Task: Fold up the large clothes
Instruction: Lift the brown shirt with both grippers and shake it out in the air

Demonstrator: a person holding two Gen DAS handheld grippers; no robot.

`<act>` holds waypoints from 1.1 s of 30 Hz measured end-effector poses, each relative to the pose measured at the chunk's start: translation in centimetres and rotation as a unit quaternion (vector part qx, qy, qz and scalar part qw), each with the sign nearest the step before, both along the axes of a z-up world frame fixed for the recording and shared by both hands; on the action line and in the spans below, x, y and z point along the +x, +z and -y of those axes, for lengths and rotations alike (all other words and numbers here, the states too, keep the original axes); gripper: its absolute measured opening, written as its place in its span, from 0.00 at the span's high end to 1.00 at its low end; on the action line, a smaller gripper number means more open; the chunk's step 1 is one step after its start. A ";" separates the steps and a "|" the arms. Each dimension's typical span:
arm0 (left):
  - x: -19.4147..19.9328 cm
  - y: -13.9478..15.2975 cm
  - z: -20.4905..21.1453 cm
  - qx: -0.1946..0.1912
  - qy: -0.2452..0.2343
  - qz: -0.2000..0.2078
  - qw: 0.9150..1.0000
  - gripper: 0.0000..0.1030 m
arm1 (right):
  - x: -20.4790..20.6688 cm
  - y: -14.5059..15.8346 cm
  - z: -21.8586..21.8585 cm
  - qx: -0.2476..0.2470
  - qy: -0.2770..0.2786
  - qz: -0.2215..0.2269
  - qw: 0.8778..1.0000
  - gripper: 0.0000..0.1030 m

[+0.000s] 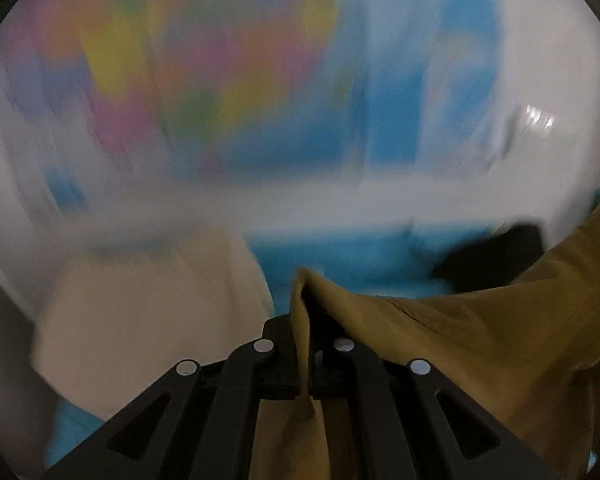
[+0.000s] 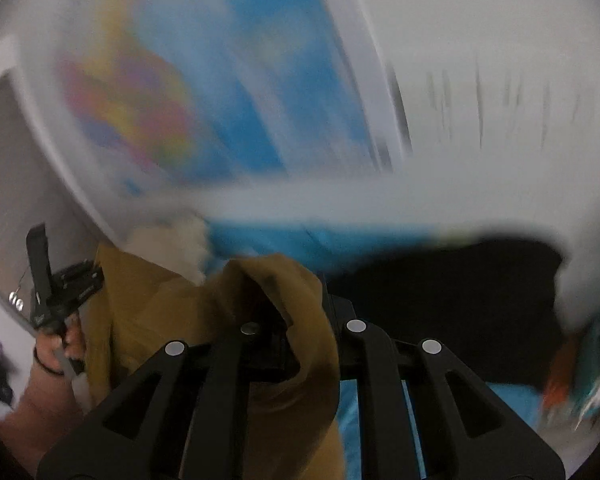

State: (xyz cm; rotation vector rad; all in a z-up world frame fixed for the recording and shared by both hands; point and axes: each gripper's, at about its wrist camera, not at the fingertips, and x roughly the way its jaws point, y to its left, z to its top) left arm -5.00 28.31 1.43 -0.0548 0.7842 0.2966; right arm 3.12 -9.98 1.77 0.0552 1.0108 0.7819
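A mustard-yellow garment (image 1: pixel 460 340) hangs stretched between both grippers, lifted off the surface. My left gripper (image 1: pixel 304 344) is shut on one edge of it, cloth pinched between the jaws and running off to the right. My right gripper (image 2: pixel 300 340) is shut on another bunched part of the mustard garment (image 2: pixel 275 296), which drapes over the fingers and trails left. In the right wrist view the other hand-held gripper (image 2: pixel 55 292) shows at the far left, held in a hand. Both views are heavily motion-blurred.
A blue surface (image 1: pixel 340 256) lies below. A cream cloth (image 1: pixel 147 320) sits at the left and a black cloth (image 2: pixel 440 296) at the right. A white wall with a blurred colourful poster (image 1: pixel 199 60) stands behind. Teal and orange items (image 2: pixel 580 380) lie at the far right.
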 end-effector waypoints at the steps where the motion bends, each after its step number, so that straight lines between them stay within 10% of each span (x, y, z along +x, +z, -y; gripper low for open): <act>1: 1.9 -3.0 -0.8 -0.014 0.004 -0.034 0.999 0.99 | 1.6 -3.6 -1.1 -0.030 -0.007 -0.028 0.999 0.89; 5: 5.3 -8.0 -2.4 -0.021 0.004 -0.103 0.994 0.98 | 4.6 -9.9 -2.1 -0.107 -0.036 -0.055 0.992 0.77; 8: 4.9 -7.3 -4.0 -0.035 -0.005 -0.110 0.993 0.85 | 2.8 -7.1 -1.5 -0.140 -0.012 -0.001 0.990 0.56; 10: 3.9 -5.7 -4.1 -0.035 -0.033 -0.098 0.994 0.68 | 0.8 -4.1 -0.4 -0.150 -0.006 0.059 0.987 0.22; 15: -1.9 -1.2 -2.7 -0.093 -0.164 -0.028 0.982 0.44 | -4.4 -0.3 1.1 -0.097 0.054 0.103 0.988 0.22; 21: -1.2 -5.2 2.6 -0.164 -0.238 -0.128 0.949 0.37 | -5.3 -7.5 -4.5 -0.071 0.117 -0.027 0.990 0.25; 25: 1.7 -9.3 1.9 -0.208 -0.190 -0.191 0.940 0.44 | -2.1 -11.1 -5.3 -0.037 0.084 -0.095 0.991 0.64; 28: 3.3 -9.4 0.5 -0.248 -0.180 -0.180 0.935 0.79 | -0.9 -9.7 -4.7 0.022 0.083 -0.104 0.991 0.97; 33: 6.0 -3.2 -1.3 -0.243 -0.176 -0.090 0.950 0.92 | 1.4 -3.2 -4.9 0.087 0.055 -0.041 0.994 0.97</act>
